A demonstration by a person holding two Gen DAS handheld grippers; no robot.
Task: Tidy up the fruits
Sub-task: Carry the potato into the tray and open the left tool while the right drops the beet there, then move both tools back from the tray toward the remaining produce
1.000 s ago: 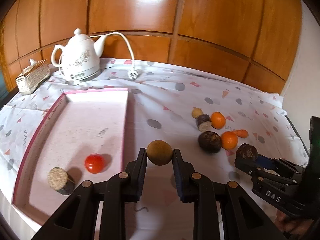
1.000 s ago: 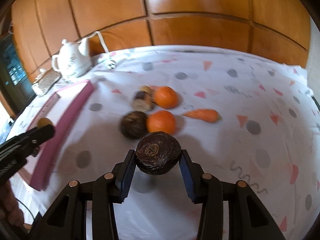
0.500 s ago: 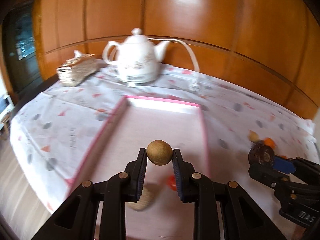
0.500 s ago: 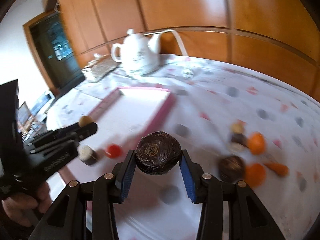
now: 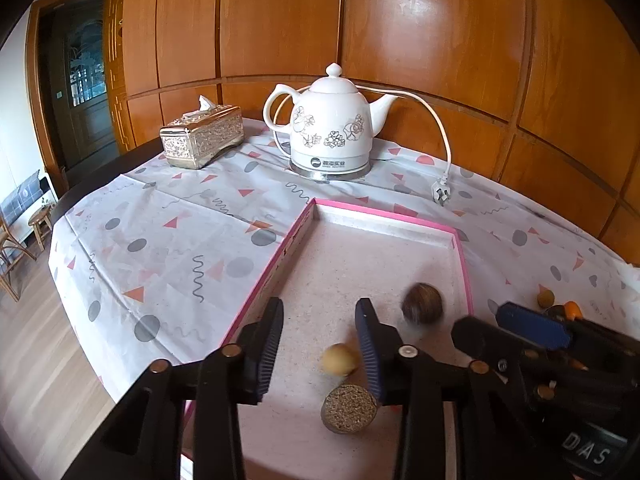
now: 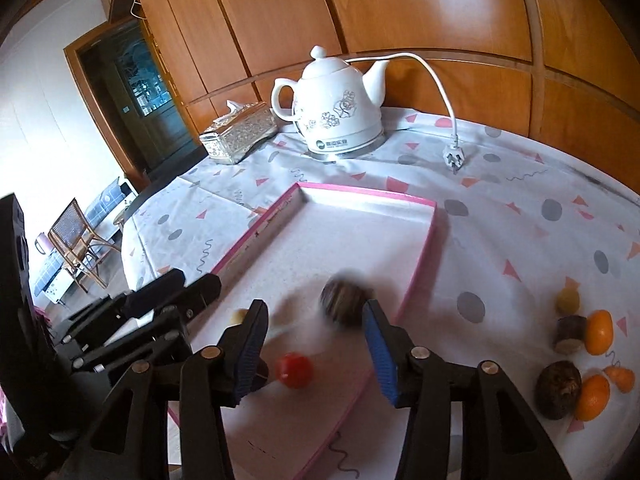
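My left gripper is open above the pink-rimmed tray; a small tan round fruit lies loose in the tray between its fingers. My right gripper is open over the same tray; a dark brown round fruit, blurred, sits in the tray just beyond it and also shows in the left wrist view. A red tomato and a cut speckled fruit lie in the tray. Each gripper shows in the other's view.
On the patterned cloth right of the tray lie two oranges, a dark round fruit, a carrot piece, a cut brown piece and a small tan fruit. A white kettle with loose plug and tissue box stand behind.
Both grippers have opened over the tray. The tan fruit dropped from the left one and the dark fruit from the right one; both now lie in the tray.
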